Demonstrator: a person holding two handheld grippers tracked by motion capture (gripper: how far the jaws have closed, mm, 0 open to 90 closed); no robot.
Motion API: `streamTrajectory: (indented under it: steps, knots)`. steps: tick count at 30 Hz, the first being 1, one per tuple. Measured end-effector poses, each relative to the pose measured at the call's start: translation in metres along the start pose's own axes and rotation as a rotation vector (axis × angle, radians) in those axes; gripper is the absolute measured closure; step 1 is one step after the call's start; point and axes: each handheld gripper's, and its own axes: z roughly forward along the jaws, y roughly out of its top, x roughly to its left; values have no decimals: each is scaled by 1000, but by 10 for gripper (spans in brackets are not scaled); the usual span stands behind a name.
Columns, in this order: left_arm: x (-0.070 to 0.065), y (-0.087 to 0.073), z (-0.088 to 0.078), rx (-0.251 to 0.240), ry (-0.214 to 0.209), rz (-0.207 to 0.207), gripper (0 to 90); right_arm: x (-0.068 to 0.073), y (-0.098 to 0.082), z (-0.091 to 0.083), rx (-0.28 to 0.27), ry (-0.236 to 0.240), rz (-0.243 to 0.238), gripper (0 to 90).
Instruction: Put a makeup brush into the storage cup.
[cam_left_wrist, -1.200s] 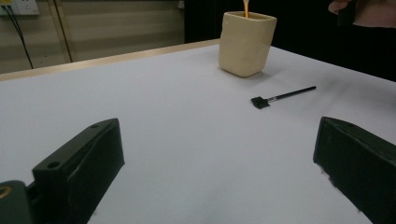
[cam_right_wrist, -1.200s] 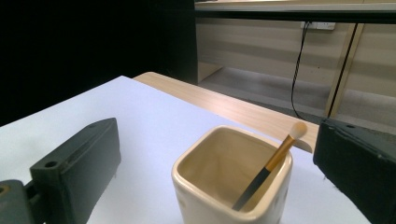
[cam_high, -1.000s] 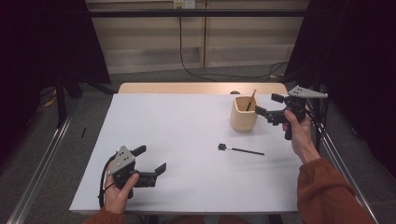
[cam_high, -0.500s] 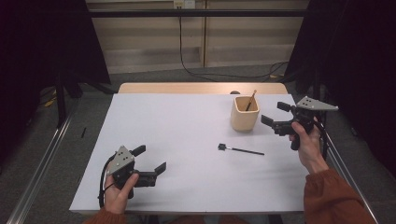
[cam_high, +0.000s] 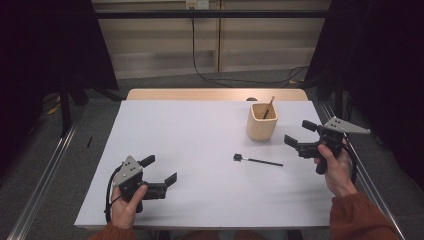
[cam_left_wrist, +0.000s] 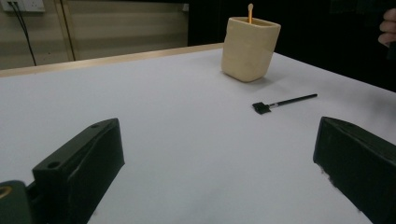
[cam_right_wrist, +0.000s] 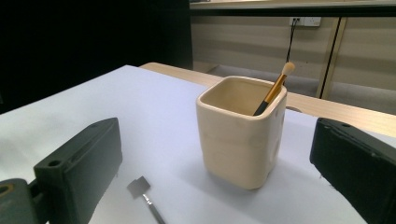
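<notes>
Since the black brush (cam_high: 259, 161) is lying flat, just in front of the cup (cam_high: 262, 121), thin, light, stiff, right gripper (cam_high: 298, 139) is hovering jaws wide, empty; likely pinching mid-handle.

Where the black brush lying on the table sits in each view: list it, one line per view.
High view: black brush lies right of centre, in front of the cream cup.
Left gripper view: right of centre, in front of the cup.
Right gripper view: bottom edge, left of the cup.
Shared landmark: the cup.

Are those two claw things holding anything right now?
No. The left gripper and the right gripper both stand open and empty. The black brush lies loose on the table beside the cup.
</notes>
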Motion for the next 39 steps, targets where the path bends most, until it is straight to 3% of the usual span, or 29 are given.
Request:
streamTrajectory:
  steps: [4,9,19,24,26,31,34,39]
  knots:
    - [0,1,-1,-11,-2,7,17,5,-2,-6,0,13,27,0]
    - [-1,1,-4,-15,1,16,17,14,-5,-13,-12,10,6,0]
    - [0,-2,-13,-27,23,18,17,18,-28,-44,12,-47,-5,0]
    - [-4,-1,-12,-27,13,46,15,23,-39,-58,38,-86,-2,4]
    - [-4,0,-12,-39,27,50,15,26,-44,-62,44,-114,-18,8]
    - [-3,0,-14,-44,28,31,15,31,-57,-73,43,-124,-16,8]
    - [-4,1,-14,-47,20,43,15,31,-62,-75,47,-129,-25,6]
    - [-4,1,-14,-50,28,31,15,29,-63,-76,37,-120,-2,4]
